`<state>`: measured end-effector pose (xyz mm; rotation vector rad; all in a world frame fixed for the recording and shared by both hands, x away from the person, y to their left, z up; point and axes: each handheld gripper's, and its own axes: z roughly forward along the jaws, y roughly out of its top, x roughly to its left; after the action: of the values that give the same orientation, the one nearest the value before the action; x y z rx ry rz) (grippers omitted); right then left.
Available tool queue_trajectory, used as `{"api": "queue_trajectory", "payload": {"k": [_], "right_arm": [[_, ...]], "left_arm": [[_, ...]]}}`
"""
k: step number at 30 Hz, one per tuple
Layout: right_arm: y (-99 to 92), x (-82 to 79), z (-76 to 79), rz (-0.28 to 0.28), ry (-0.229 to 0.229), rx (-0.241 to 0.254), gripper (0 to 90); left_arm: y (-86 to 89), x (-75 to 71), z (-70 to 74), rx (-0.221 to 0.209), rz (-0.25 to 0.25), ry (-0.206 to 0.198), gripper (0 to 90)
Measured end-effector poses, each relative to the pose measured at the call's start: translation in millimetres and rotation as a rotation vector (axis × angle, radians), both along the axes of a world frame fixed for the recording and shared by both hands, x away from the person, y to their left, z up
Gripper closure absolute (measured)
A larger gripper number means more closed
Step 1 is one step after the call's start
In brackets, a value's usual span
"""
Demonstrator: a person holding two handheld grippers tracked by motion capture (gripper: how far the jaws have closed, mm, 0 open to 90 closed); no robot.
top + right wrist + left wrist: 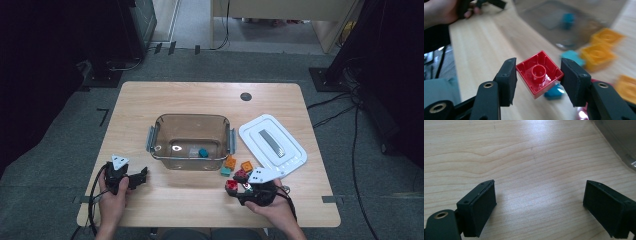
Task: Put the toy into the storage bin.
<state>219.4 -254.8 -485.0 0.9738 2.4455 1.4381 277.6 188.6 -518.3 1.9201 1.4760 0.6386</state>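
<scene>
My right gripper is shut on a red brick, lifted off the table near the front right. The brick sits cornerwise between the pads, its hollow underside facing the right gripper view's camera. Loose bricks lie just beyond it: two orange ones, a teal one and a dark red one. A clear plastic container stands mid-table with a teal brick inside. My left gripper rests open at the front left, only bare wood between its jaws.
A white lid lies to the right of the container. Metal handles stick out at the container's sides. A dark round grommet is set in the tabletop at the back. Dark floor and cables surround the table.
</scene>
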Motion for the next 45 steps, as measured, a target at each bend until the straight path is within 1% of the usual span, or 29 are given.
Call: {"api": "queue_trajectory", "payload": {"k": [2,9,11,14,17,22,26,30,35,37,41,45], "right_arm": [[-9.3,2.6,2.7,-0.027,-0.003,0.003,49.0],[-41.2,10.9,9.8,-0.122,0.01,0.028,49.0],[-48.7,12.9,11.2,-0.144,0.01,0.028,49.0],[-57.6,15.7,13.0,-0.175,0.018,0.028,49.1],[-62.5,19.3,14.8,-0.187,0.021,0.018,49.1],[-64.3,25.8,16.3,-0.203,0.032,0.005,49.1],[-62.4,28.6,16.3,-0.202,0.04,-0.008,49.1],[-62.6,30.9,20.2,-0.21,0.04,-0.002,49.1],[-62.3,35.2,30.4,-0.215,0.034,0.01,49.1],[-60.3,37.7,35.1,-0.215,0.04,0.014,49.0],[-55.0,43.6,45.7,-0.212,0.024,0.004,49.0],[-51.6,47.4,56.2,-0.207,0.015,0.021,49.0]], "left_arm": [[0.0,0.1,0.0,0.0,0.0,0.0,11.0],[0.0,0.0,0.0,0.0,0.0,0.0,11.0],[0.0,0.0,0.0,0.0,0.0,0.0,11.0],[0.0,0.0,0.0,0.0,0.0,0.0,11.0],[0.0,0.0,0.0,0.0,0.0,0.0,11.0],[-0.1,0.0,0.0,-0.001,0.0,0.0,11.0],[0.0,0.0,0.0,0.0,0.0,0.0,11.0],[0.0,0.0,0.0,0.0,-0.001,0.001,11.0],[0.0,-0.1,0.0,0.0,0.0,0.001,11.0],[0.0,0.0,-0.1,0.0,0.0,0.0,11.0],[0.0,0.0,0.0,0.0,0.0,0.0,11.0],[0.0,0.0,0.0,0.001,0.0,0.0,11.0]]}}
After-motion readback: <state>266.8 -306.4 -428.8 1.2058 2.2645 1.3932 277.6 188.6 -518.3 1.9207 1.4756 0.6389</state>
